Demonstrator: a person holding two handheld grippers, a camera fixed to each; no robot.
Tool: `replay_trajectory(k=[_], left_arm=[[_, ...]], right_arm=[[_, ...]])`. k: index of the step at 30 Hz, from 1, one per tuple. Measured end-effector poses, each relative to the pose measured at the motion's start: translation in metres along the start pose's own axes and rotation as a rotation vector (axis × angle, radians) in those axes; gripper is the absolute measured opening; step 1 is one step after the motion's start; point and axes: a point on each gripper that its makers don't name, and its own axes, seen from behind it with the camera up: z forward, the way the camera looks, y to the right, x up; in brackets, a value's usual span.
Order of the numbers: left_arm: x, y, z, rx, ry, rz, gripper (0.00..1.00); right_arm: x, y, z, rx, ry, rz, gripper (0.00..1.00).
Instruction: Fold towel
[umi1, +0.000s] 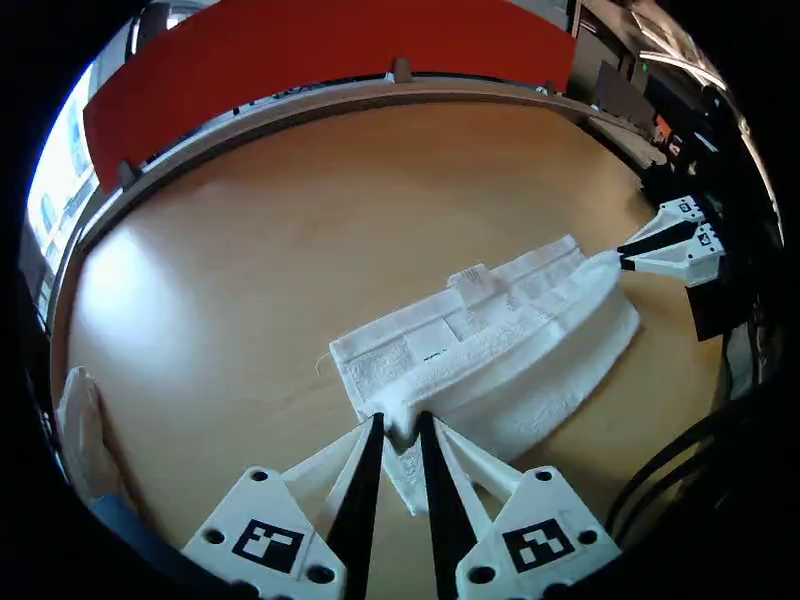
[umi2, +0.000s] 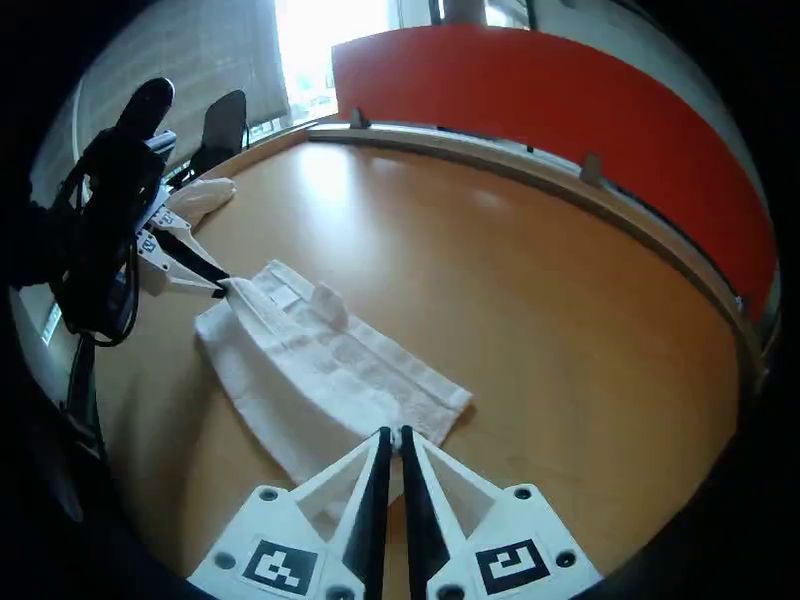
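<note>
On the table (umi1: 250, 250) before the red panel (umi1: 330, 60): towel (umi1: 490, 340) pinched at both ends.
Left gripper view: left gripper (umi1: 400, 428) clamped on the corner farthest from the red panel. Right gripper view: right gripper (umi2: 398, 435) nips the other corner; the bite is thin and may slip if pulled taut.

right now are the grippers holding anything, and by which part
Both hold the white towel. The left gripper pinches its edge at one end, and the right gripper pinches the edge at the opposite end.
</note>
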Motion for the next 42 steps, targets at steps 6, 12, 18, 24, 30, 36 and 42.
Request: replay_trajectory(k=[6,12,18,24,30,36,42], left_arm=[[0.003,-0.009,0.006,0.032,0.005,-0.006,0.37],[0.006,-0.015,0.011,0.052,0.008,-0.005,0.39],[0.008,-0.018,0.012,0.061,0.007,-0.007,0.40],[0.012,-0.023,0.013,0.069,0.006,-0.024,0.40],[0.014,-0.027,0.014,0.067,0.001,-0.043,0.67],[0.015,-0.028,0.014,0.064,0.003,-0.056,0.79],[0.013,-0.030,0.012,0.069,0.006,-0.054,0.91]], right_arm=[[-0.005,0.008,0.006,-0.027,-0.017,0.004,0.24],[-0.007,0.018,0.011,-0.055,-0.020,-0.009,0.50],[-0.008,0.024,0.013,-0.072,-0.027,-0.048,0.70],[-0.002,0.026,0.014,-0.088,-0.009,-0.066,0.91],[0.002,0.026,0.014,-0.092,0.004,-0.079,1.00],[0.005,0.024,0.013,-0.093,0.014,-0.089,1.00],[0.006,0.021,0.013,-0.090,0.015,-0.091,1.00]])
